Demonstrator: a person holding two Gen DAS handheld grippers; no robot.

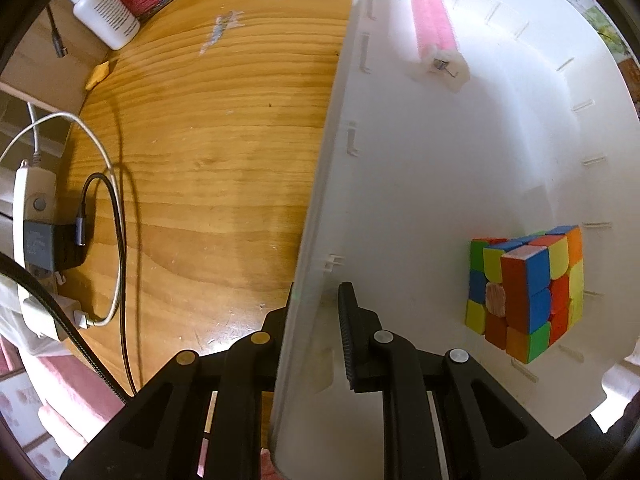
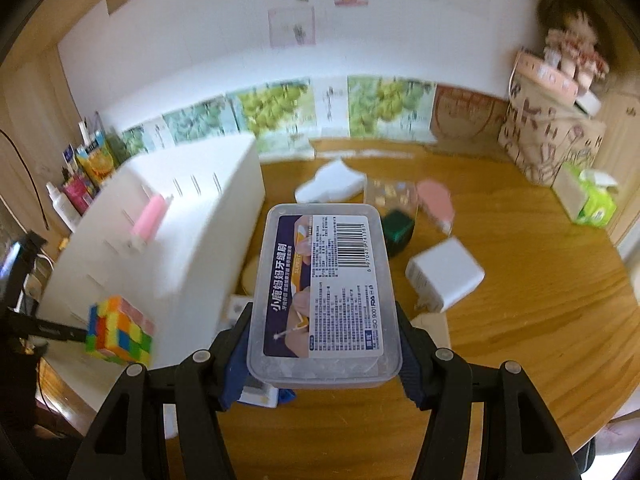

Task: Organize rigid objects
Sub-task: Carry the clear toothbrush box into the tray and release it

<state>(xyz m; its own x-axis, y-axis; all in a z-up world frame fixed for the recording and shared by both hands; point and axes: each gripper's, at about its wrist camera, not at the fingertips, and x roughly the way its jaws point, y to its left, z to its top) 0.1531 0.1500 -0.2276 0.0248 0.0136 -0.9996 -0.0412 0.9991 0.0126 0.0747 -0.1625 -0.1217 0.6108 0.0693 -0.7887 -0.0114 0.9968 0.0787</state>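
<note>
My left gripper (image 1: pixel 316 300) is shut on the near wall of a white plastic bin (image 1: pixel 340 152), one finger outside and one inside. Inside the bin lie a scrambled colour cube (image 1: pixel 524 292) and a pink lint roller (image 1: pixel 434 28). My right gripper (image 2: pixel 324 332) is shut on a clear lidded plastic box (image 2: pixel 324 292) with a barcode label, held above the wooden table. From the right wrist view the bin (image 2: pixel 224 192) stands to the left, with the cube (image 2: pixel 120 330) and the roller (image 2: pixel 150 216) in it.
On the table (image 2: pixel 520 320) beyond the held box lie a white charger block (image 2: pixel 444 274), a dark green cube (image 2: pixel 396 230), a pink item (image 2: pixel 436 200) and a white cloth (image 2: pixel 332 184). A power strip with cables (image 1: pixel 36 240) and a white bottle (image 1: pixel 106 12) sit left of the bin.
</note>
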